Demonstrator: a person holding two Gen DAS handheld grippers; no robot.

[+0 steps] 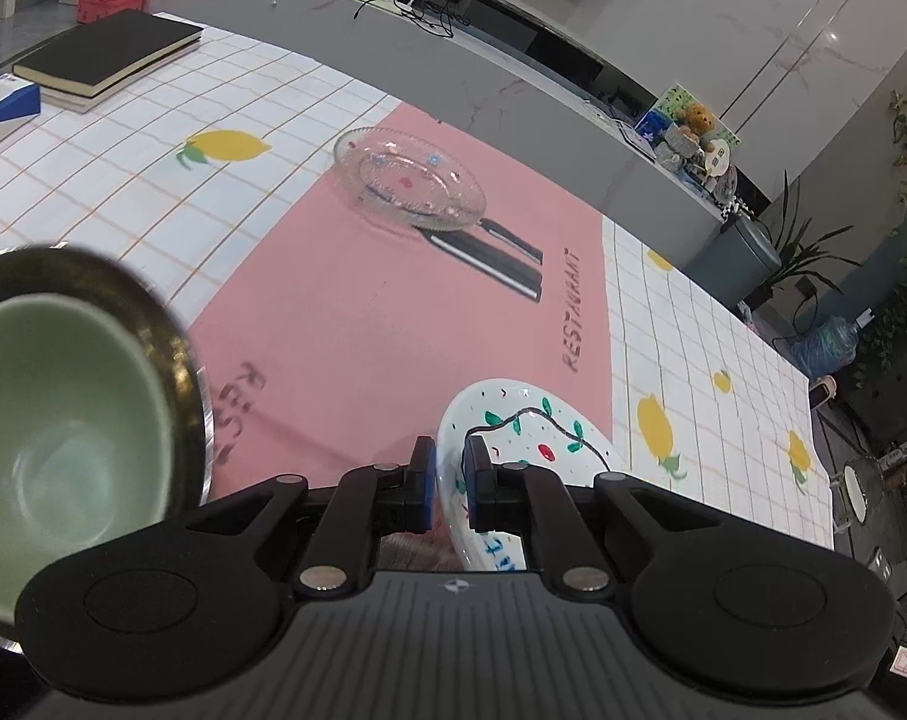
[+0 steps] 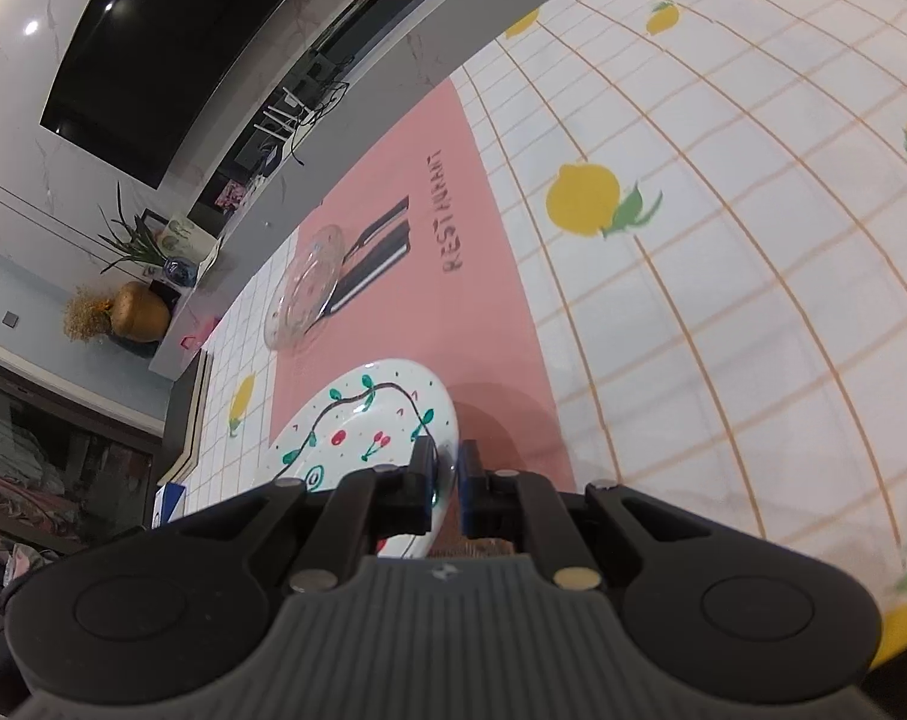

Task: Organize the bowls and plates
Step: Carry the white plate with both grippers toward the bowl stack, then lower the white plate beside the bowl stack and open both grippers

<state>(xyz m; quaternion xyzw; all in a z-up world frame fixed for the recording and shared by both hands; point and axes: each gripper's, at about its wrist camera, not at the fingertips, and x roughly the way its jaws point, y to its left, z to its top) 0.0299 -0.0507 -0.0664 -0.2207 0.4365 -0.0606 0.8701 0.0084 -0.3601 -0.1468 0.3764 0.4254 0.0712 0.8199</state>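
Both grippers, left gripper point(image 1: 450, 468) and right gripper point(image 2: 447, 471), clamp the painted plate point(image 2: 363, 420); glass plate point(image 1: 411, 177) ahead awaits stacking.

The middle of the pink placemat point(image 1: 357, 324) lies bare, a clear lane between the glass plate point(image 1: 411, 177) at its far end and the white painted plate point(image 1: 531, 450) held up off it at the near end. On the left, a green bowl point(image 1: 63, 420) nested in a dark bowl point(image 1: 177, 348) blocks the way close to the camera. Far left, stacked books point(image 1: 105, 57) crowd the corner of the lemon-print tablecloth point(image 2: 723, 300), whose right side is open.
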